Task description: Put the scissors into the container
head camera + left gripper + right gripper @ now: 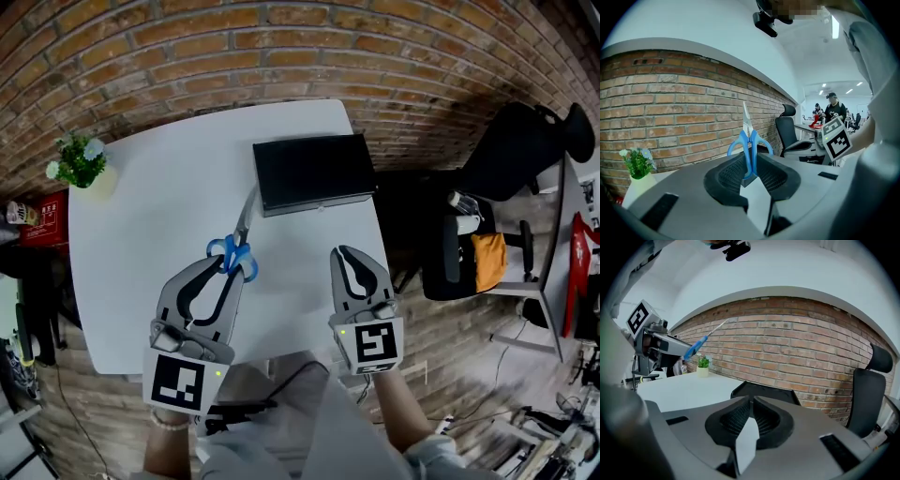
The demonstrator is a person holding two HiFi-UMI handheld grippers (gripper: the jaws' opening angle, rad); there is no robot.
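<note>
Blue-handled scissors [236, 246] hang above the white table [141, 225], with my left gripper [231, 262] shut on their handles. The steel blades point toward the black container [314, 171] at the table's far side and stop just short of its near left corner. In the left gripper view the scissors [749, 140] stand upright between the pads, blades up. My right gripper [346, 253] hovers near the table's right edge, shut with nothing in it. In the right gripper view the container [761, 391] lies just past the shut jaws of my right gripper [752, 402], and the scissors [701, 344] show at the left.
A small potted plant [78, 161] stands at the table's far left corner. A brick wall [281, 47] runs behind the table. A black office chair [511, 155] stands to the right, off the table. A person stands at desks in the background of the left gripper view.
</note>
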